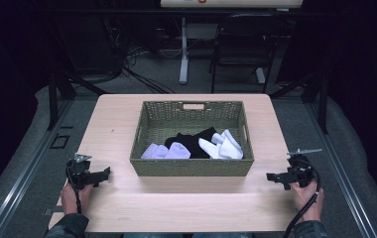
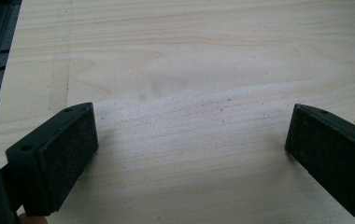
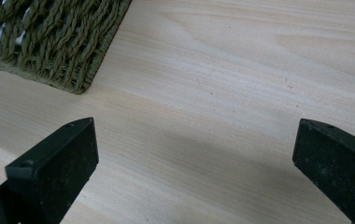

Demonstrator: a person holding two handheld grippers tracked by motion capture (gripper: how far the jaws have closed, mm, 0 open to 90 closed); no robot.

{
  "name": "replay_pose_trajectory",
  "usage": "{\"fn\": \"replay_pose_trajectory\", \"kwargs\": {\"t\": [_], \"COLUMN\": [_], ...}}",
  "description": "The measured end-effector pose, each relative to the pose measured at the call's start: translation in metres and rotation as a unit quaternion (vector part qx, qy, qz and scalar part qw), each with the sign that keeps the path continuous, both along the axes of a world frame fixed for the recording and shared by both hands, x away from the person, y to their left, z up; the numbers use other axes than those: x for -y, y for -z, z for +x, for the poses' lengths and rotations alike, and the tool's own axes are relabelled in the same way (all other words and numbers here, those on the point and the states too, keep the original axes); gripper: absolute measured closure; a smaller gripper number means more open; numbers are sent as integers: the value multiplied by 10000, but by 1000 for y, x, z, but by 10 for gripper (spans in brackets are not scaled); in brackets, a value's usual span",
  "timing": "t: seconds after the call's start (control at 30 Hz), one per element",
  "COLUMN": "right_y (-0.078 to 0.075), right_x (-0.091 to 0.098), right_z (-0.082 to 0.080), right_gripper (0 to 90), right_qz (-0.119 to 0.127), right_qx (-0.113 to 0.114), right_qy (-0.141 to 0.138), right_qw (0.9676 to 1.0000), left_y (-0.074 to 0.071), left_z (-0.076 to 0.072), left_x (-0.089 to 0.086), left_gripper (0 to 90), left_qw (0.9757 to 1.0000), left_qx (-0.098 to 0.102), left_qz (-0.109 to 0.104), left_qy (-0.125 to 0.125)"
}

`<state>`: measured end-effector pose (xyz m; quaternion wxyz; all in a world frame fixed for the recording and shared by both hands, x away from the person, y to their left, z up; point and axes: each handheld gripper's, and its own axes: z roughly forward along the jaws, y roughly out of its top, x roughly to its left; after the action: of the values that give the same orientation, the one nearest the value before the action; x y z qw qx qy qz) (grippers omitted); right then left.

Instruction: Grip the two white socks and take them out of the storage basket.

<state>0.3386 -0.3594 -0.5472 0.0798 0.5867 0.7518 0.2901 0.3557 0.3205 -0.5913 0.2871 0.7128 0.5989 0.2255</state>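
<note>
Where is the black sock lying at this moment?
In the high view, the black sock lies in the woven basket, between the lilac socks and white socks.

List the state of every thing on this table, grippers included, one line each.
Basket: upright at the table's middle, holding socks.
White socks: loose in the basket, at left and right.
Black sock: lying between the white ones.
Left gripper: fingers wide open, nothing between them.
Right gripper: fingers wide open, nothing between them, near the basket's corner.
Table: bare around the basket.

Dim, dark surroundings; overhead light brightens the table (image 1: 127,208), with soft shadows and slight blur
</note>
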Motion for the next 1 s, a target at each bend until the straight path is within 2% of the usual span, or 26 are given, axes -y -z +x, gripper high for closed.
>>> {"fn": "replay_pose_trajectory", "kwargs": {"t": [0.1, 0.2, 0.33, 0.53, 0.77, 1.0], "right_y": [0, -4, -11, -22, -45, -72], "right_x": [-1, -3, -7, -10, -15, -23], "right_z": [0, -1, -3, -5, -7, -5], "right_gripper": [0, 0, 0, 0, 0, 0], "right_qz": [-12, -122, -18, -45, -111, -309], "right_qx": [21, -15, -37, -74, -34, 25], "right_qy": [46, -27, -77, -127, -262, -526], "right_qw": [10000, 9999, 10000, 9999, 9996, 9981], "left_y": [0, 0, 0, 0, 0, 0], "left_z": [0, 0, 0, 0, 0, 0], "left_x": [0, 0, 0, 0, 0, 0], "left_gripper": [23, 23, 23, 23, 23, 23], "left_qw": [10000, 10000, 10000, 10000, 10000, 10000], "left_qx": [-1, 3, -3, -1, -3, -3], "left_qz": [1, 5, 1, 0, 0, 2], "left_qy": [1, 6, 1, 0, 1, 1]}}
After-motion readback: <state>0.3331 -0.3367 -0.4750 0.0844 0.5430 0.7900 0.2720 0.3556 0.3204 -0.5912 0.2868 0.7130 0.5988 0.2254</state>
